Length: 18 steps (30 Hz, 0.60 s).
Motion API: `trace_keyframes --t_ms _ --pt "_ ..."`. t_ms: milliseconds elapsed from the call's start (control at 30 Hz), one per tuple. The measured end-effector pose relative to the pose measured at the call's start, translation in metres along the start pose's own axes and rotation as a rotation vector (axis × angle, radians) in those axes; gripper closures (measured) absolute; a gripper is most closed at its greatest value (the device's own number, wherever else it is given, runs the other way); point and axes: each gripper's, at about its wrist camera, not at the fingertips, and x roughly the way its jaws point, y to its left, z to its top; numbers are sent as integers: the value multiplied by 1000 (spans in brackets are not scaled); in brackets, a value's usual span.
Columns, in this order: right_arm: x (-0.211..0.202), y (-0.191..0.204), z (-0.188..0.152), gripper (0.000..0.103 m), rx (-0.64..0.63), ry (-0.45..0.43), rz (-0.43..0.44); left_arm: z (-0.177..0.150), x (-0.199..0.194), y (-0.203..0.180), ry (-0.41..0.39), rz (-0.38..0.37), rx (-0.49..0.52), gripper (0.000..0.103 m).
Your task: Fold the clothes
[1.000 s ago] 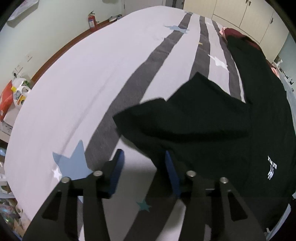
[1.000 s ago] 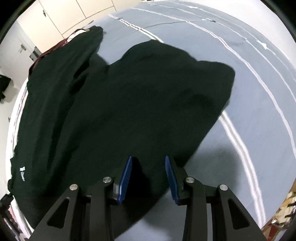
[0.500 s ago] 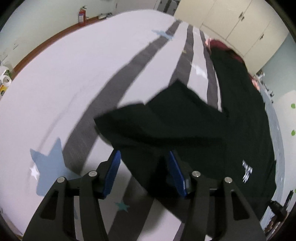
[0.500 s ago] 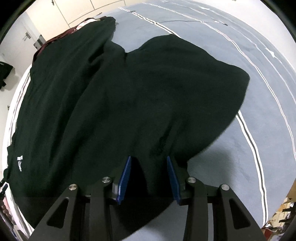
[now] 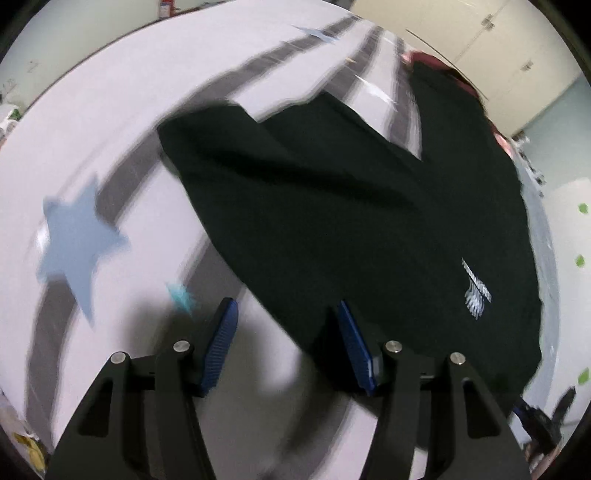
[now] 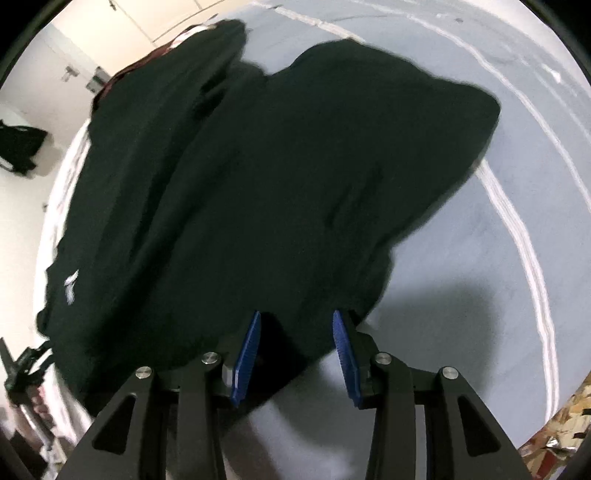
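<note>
While we point both grippers steeply down at the bed, the black garment lies spread across the bedding, one sleeve reaching out over the grey stripes of the white cover and a small white logo showing near its right side in the left wrist view. Our left gripper has its blue pads set apart with nothing pressed between them; the garment's lower edge crosses just beyond its right pad, over pale cover beside a blue star. Our right gripper also has its jaws apart, and the garment's hem sits in the gap between the pads, though we cannot tell whether either pad touches the cloth. In the right wrist view the garment rests on blue-grey bedding crossed by thin white lines, its other sleeve bunched toward the cupboards. Much of the left view is blurred.
</note>
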Motion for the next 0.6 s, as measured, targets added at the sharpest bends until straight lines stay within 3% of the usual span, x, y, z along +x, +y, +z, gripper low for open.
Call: trace_keyframes --t_ms 167,267,600 --pt "4 12 -28 62 -2 60 96 -61 5 -43 89 -75 49 50" --pt "11 21 -44 62 -19 92 132 -84 11 -67 101 -82 74 50" --pt "37 41 -17 54 11 77 194 -104 21 -106 131 -182 86 50"
